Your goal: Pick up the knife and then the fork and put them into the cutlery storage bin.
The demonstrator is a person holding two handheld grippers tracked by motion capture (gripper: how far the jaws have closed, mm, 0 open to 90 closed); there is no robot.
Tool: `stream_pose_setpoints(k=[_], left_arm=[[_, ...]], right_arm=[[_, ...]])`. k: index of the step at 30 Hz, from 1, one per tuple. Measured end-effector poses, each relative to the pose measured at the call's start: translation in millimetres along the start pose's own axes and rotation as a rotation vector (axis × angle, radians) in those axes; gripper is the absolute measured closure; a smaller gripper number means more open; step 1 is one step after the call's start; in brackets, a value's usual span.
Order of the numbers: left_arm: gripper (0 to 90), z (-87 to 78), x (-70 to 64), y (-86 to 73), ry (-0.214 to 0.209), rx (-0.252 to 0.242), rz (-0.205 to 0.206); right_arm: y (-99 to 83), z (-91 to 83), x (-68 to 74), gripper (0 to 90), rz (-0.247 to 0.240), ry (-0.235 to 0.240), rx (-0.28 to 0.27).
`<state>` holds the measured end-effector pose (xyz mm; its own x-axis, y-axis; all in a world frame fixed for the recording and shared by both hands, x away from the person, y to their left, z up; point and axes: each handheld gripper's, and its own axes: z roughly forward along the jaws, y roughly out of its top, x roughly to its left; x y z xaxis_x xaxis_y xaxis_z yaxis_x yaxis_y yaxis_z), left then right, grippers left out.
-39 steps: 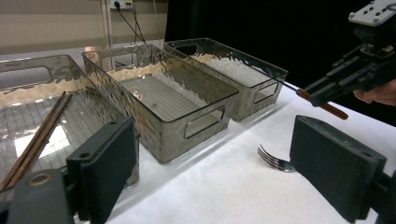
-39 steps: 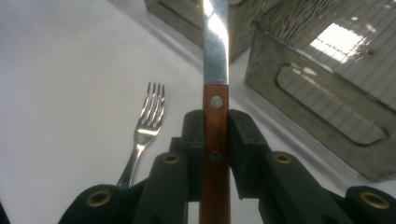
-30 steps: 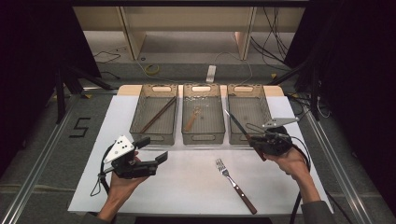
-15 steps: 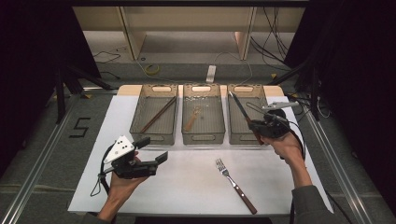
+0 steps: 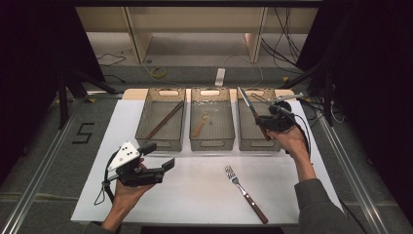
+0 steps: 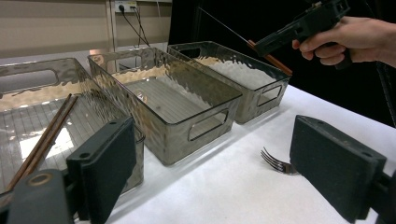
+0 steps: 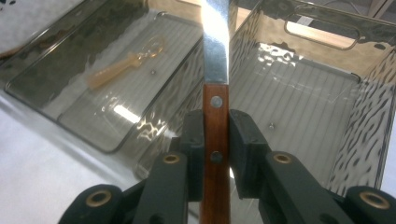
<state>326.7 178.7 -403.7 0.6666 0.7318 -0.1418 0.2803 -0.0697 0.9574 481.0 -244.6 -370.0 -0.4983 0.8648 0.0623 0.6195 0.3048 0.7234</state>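
Note:
My right gripper (image 5: 263, 125) is shut on the wooden handle of a knife (image 5: 249, 108), whose steel blade points back and left over the right clear bin (image 5: 254, 145). In the right gripper view the pads (image 7: 243, 140) clamp the handle of the knife (image 7: 215, 70) above that bin (image 7: 322, 32). A fork (image 5: 246, 193) with a wooden handle lies on the white table in front of the bins. My left gripper (image 5: 159, 155) hovers open and holding nothing at the front left, and its jaws (image 6: 217, 156) frame the fork (image 6: 276, 162).
The left bin (image 5: 160, 143) holds chopsticks (image 5: 164, 119). The middle bin (image 5: 212, 145) holds a wooden spoon (image 5: 200, 124). The white table top (image 5: 195, 195) ends in dark floor on all sides. Shelving and cables stand behind the bins.
My right gripper has carried the knife away from the table's front, back and up over the right bin. The left gripper and the fork have not moved.

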Motion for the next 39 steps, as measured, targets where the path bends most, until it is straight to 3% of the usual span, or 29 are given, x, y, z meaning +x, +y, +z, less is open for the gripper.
stream_pose_setpoints(k=[11, 22, 35, 37, 39], left_arm=[[14.1, -0.4, -0.5, 0.2, -0.001, -0.005, -0.004], [14.1, -1.0, -0.7, 0.4, -0.003, -0.007, -0.004], [14.0, -0.8, -1.2, 0.0, -0.009, -0.007, -0.006], [13.8, -0.5, -0.8, -0.1, -0.009, -0.007, -0.010], [13.7, -0.2, -0.5, -0.3, -0.008, -0.004, -0.011]], right_arm=[[15.2, 19.0, -5.7, 77.4, 0.036, -0.039, 0.012], [12.2, 34.1, -11.6, 77.3, 0.070, -0.090, 0.060], [4.1, 48.1, -13.2, 76.7, 0.105, -0.116, 0.097], [1.1, 52.0, -14.7, 74.0, 0.128, -0.121, 0.113], [-1.3, 52.9, -14.4, 60.0, 0.139, -0.100, 0.097]])
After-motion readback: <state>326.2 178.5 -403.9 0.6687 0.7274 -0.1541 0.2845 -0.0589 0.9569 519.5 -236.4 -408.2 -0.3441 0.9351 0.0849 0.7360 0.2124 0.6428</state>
